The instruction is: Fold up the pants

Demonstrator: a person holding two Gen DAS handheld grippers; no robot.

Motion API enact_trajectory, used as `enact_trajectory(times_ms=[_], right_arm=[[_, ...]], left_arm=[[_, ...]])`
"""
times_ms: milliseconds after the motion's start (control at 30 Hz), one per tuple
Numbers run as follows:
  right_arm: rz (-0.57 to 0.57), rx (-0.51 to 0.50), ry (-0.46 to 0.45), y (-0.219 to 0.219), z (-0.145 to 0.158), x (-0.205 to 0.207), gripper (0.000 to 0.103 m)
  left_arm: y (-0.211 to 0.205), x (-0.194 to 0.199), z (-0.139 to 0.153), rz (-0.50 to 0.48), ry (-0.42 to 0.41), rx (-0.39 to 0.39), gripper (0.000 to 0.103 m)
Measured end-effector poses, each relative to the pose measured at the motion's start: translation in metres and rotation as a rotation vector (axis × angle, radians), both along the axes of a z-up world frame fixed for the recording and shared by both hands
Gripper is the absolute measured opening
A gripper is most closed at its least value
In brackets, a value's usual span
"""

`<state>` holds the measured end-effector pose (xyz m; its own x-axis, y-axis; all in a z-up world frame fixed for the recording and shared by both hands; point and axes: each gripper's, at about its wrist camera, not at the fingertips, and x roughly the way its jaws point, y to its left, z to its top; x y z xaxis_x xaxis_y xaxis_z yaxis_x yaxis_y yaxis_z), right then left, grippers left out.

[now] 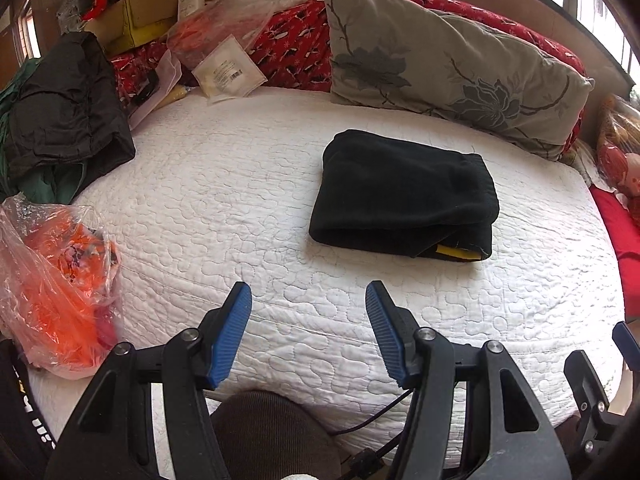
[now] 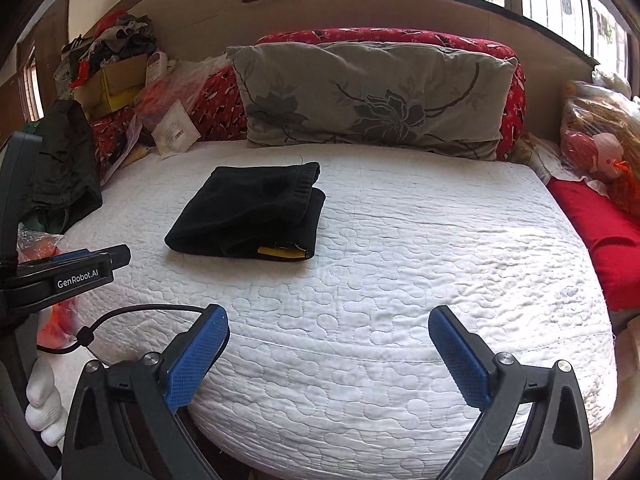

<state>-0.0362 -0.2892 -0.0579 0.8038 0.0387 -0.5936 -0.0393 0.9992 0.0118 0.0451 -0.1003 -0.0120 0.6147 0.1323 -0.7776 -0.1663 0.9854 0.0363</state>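
Note:
Black pants (image 1: 404, 196) lie folded into a compact rectangle on the white quilted mattress (image 1: 240, 208), with a yellow patch showing at the near right corner. They also show in the right wrist view (image 2: 252, 212), left of centre. My left gripper (image 1: 308, 300) is open and empty, held above the mattress's near edge, short of the pants. My right gripper (image 2: 328, 324) is open and empty, over the near edge, to the right of the pants. The left gripper's body (image 2: 60, 276) shows at the left of the right wrist view.
A grey floral pillow (image 1: 452, 68) leans on a red bolster at the head. Dark clothes (image 1: 64, 112), plastic bags (image 1: 52, 292) and a cardboard box (image 1: 132, 20) crowd the left side. A red cloth (image 2: 600, 232) and a doll (image 2: 600, 152) lie at the right.

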Motion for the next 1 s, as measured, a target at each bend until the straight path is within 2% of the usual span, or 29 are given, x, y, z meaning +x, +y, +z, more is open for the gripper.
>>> enact_trajectory(times_ms=[133, 700, 1000], right_arm=[[-0.009, -0.014, -0.015, 0.000, 0.001, -0.004, 0.101], [-0.057, 0.013, 0.020, -0.023, -0.007, -0.002, 0.102], [-0.036, -0.075, 0.092, -0.021, 0.000, 0.027, 0.102]], left_arm=[[-0.002, -0.005, 0.000, -0.020, 0.001, -0.022, 0.058], [-0.038, -0.011, 0.001, -0.116, 0.018, 0.002, 0.058], [-0.042, -0.005, 0.000, -0.125, 0.013, 0.034, 0.058]])
